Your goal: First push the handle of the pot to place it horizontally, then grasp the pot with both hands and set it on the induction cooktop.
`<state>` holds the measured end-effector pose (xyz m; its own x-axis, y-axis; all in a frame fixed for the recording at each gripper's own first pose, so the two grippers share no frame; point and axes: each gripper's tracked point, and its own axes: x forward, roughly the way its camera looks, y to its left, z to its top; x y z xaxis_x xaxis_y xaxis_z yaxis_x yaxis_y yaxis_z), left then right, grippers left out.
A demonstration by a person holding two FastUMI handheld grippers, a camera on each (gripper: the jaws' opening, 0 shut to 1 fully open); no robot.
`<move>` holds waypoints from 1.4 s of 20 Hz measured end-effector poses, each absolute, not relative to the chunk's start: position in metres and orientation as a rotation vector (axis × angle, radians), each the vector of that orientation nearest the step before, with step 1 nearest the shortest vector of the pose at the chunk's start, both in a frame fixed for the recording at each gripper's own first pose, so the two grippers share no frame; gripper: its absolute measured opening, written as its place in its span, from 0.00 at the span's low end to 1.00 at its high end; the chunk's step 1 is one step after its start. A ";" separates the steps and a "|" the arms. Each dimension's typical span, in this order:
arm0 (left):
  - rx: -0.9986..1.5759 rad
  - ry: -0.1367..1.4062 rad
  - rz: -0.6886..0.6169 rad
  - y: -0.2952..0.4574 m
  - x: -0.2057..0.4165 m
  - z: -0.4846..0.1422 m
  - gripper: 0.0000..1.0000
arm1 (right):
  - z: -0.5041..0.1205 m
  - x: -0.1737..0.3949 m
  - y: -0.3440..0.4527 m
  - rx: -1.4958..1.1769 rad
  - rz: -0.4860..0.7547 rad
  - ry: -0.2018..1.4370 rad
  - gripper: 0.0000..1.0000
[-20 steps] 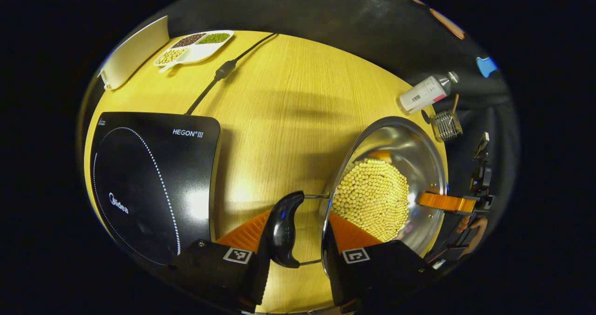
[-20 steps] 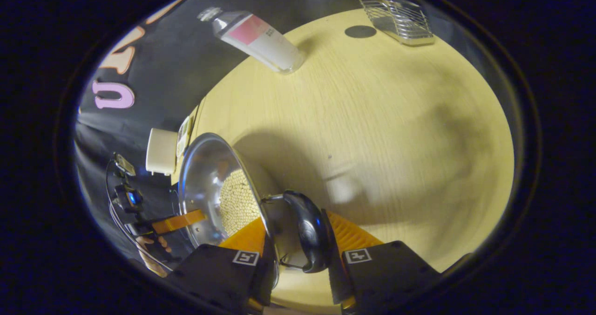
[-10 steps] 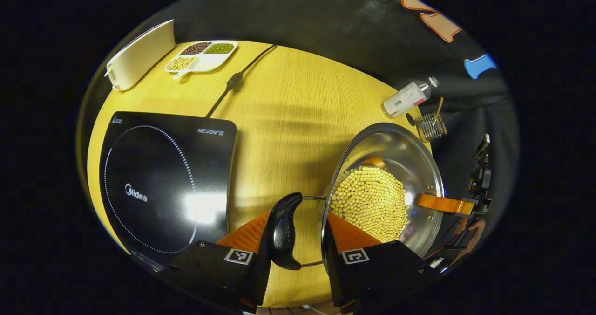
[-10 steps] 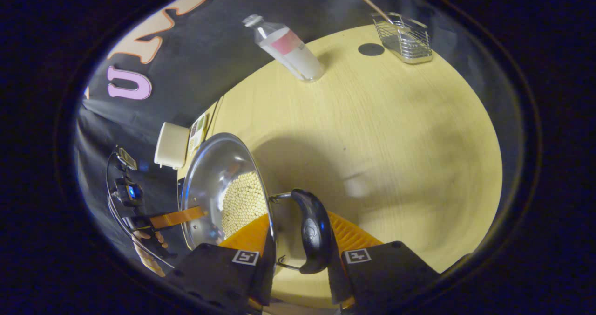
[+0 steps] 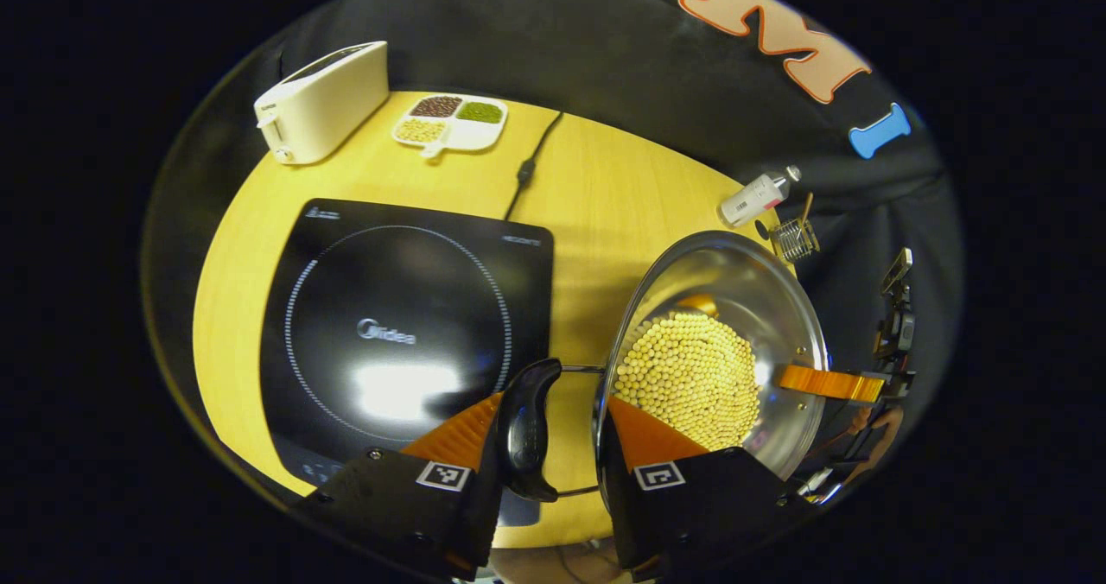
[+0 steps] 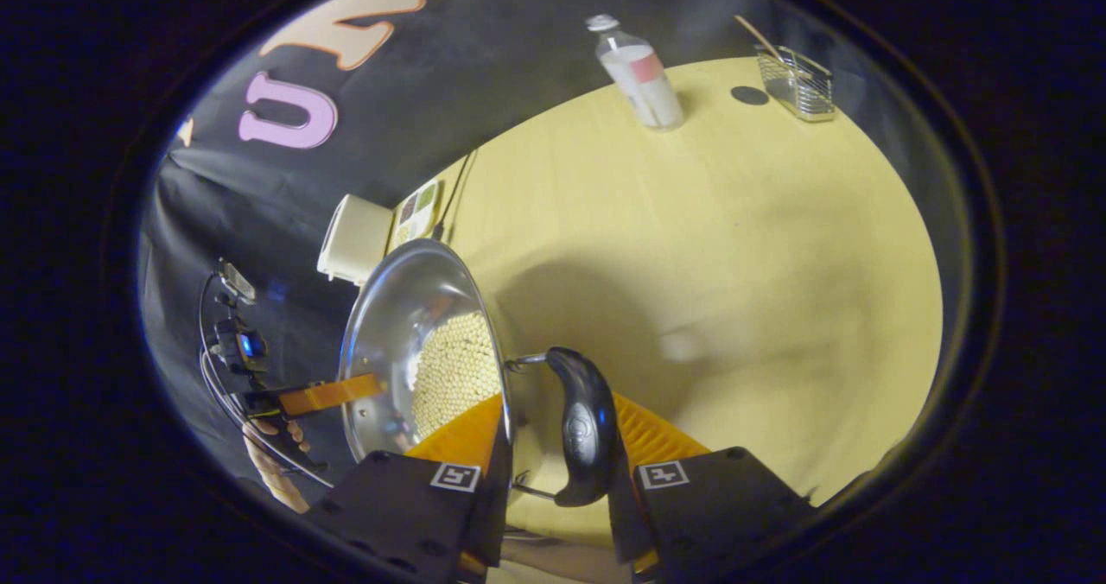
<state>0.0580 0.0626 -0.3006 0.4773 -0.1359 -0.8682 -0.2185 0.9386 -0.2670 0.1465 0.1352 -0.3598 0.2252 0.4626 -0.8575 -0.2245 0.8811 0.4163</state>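
A steel pot [image 5: 734, 282] full of yellow beans [image 5: 691, 377] hangs above the wooden table [image 5: 605, 178], just right of the black induction cooktop [image 5: 397, 325]. My left gripper [image 5: 553, 407] is shut on the pot's black side handle [image 5: 523, 428], one orange finger outside it and one inside the rim. The right gripper's orange finger [image 5: 829, 383] grips the far rim. In the right gripper view, my right gripper [image 6: 553, 411] is shut on the other black handle [image 6: 583, 428] of the pot [image 6: 406, 307]. The left gripper's finger [image 6: 333, 394] and a hand show beyond.
A white toaster [image 5: 324, 100] and a divided dish [image 5: 449, 122] of beans stand at the table's far edge. The cooktop's cable [image 5: 527, 165] runs back between them. A bottle [image 6: 644, 79] and a wire basket [image 6: 799, 83] stand at the far right corner.
Both grippers have risen with the pot and carried it toward the cooktop. The cooktop now lies nearer the middle of the left gripper view, and the table looks farther below.
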 end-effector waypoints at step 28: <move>-0.271 0.953 0.152 0.296 0.046 -0.318 0.55 | -0.425 0.102 0.361 0.217 0.434 1.218 0.52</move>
<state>0.0464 0.2955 -0.3181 0.5716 0.0095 -0.8204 -0.2466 0.9557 -0.1607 0.1023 0.3613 -0.4251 0.2771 0.4342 -0.8571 -0.2059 0.8982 0.3884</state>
